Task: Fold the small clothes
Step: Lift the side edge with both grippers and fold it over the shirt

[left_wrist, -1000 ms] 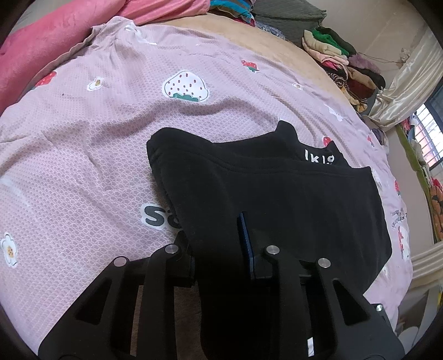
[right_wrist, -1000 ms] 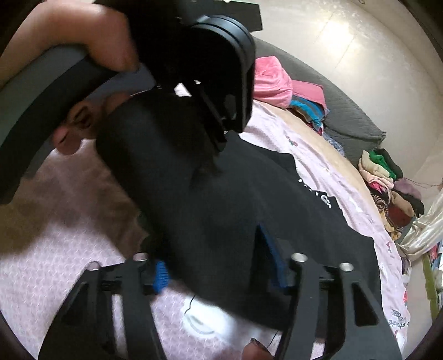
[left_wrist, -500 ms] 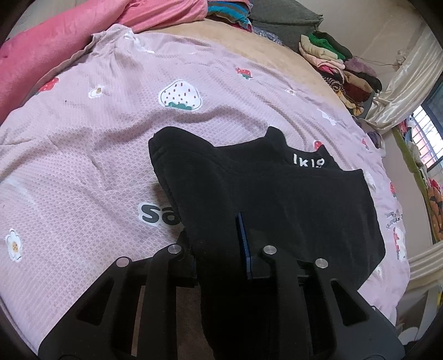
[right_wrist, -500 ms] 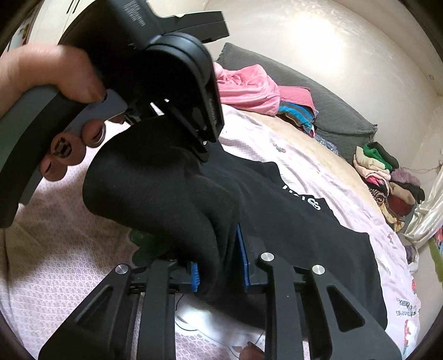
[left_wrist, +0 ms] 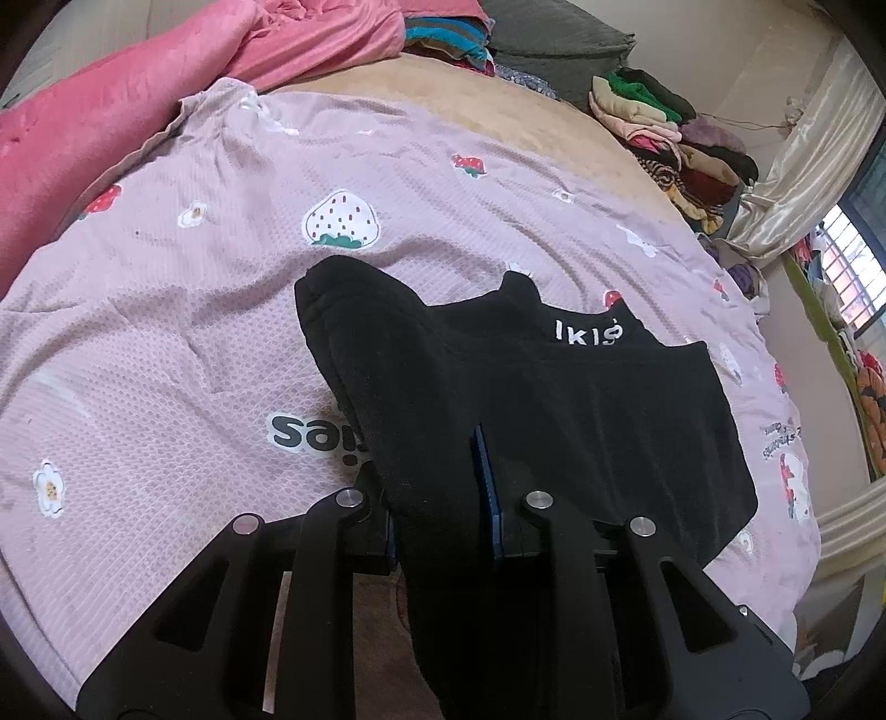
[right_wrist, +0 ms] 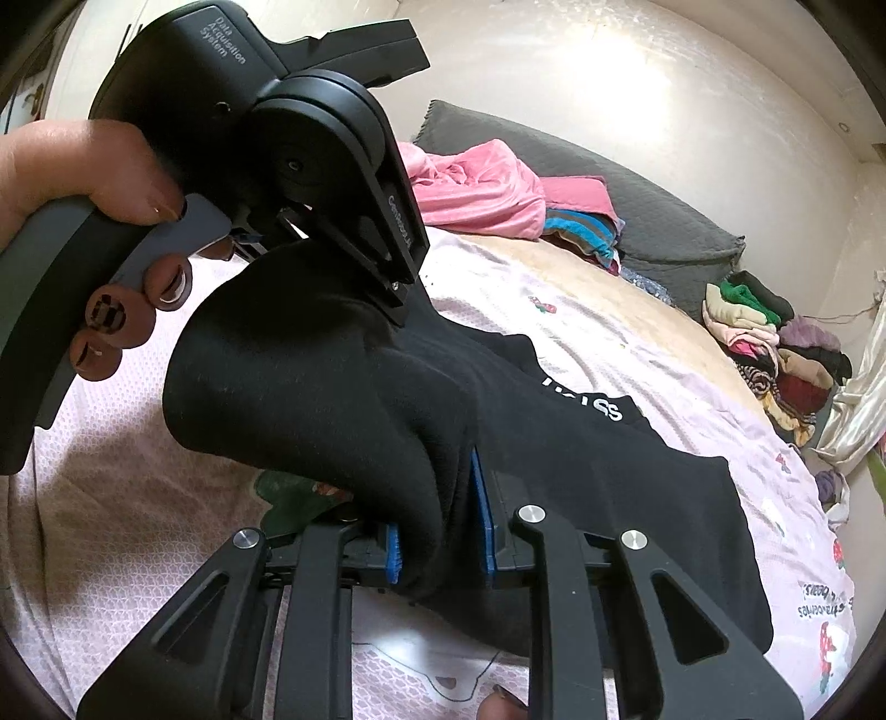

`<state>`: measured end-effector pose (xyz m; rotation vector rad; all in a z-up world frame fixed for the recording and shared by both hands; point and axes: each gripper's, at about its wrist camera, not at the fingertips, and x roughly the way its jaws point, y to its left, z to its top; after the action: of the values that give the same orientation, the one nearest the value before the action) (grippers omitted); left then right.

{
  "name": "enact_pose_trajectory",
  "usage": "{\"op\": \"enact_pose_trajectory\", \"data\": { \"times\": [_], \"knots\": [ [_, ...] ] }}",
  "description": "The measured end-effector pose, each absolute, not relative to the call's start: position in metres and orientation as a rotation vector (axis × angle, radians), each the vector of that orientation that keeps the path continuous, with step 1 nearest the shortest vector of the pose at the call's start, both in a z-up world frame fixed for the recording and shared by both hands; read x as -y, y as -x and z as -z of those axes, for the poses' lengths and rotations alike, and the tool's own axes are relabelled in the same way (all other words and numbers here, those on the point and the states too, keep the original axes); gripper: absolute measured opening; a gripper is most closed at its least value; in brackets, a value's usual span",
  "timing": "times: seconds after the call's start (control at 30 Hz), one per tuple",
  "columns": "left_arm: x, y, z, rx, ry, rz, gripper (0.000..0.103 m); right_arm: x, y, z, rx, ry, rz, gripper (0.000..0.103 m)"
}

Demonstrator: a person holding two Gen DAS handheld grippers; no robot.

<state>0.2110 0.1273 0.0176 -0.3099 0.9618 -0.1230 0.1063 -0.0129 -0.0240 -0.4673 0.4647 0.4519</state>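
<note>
A black garment (left_wrist: 581, 410) with white lettering lies on the pink strawberry-print bed cover (left_wrist: 166, 310), its near end lifted. My left gripper (left_wrist: 440, 498) is shut on one raised edge of the cloth. My right gripper (right_wrist: 437, 531) is shut on another bunch of the same garment (right_wrist: 343, 387), a little above the bed. In the right wrist view the left gripper's body (right_wrist: 332, 183), held in a hand, sits just above and left, clamping the cloth beside mine.
A pink blanket (left_wrist: 138, 99) is heaped at the far left of the bed. A grey pillow (left_wrist: 554, 39) and a stack of folded clothes (left_wrist: 675, 144) lie at the far right edge. Curtains and a window (left_wrist: 847, 266) stand to the right.
My right gripper has closed on the black garment; a second ago its jaws stood wide apart around it. Both grippers have lifted the near edge slightly higher.
</note>
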Motion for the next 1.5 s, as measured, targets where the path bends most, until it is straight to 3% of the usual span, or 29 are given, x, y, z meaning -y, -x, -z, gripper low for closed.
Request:
{"op": "enact_pose_trajectory", "data": {
  "times": [0.63, 1.5],
  "knots": [
    [-0.099, -0.207, -0.043, -0.936, 0.258, 0.115, 0.014, 0.040, -0.093, 0.008, -0.425, 0.389, -0.441, 0.018],
    [0.000, -0.224, -0.066, -0.936, 0.121, 0.185, 0.014, 0.113, -0.087, -0.002, -0.431, 0.206, -0.358, 0.014]
  ]
}}
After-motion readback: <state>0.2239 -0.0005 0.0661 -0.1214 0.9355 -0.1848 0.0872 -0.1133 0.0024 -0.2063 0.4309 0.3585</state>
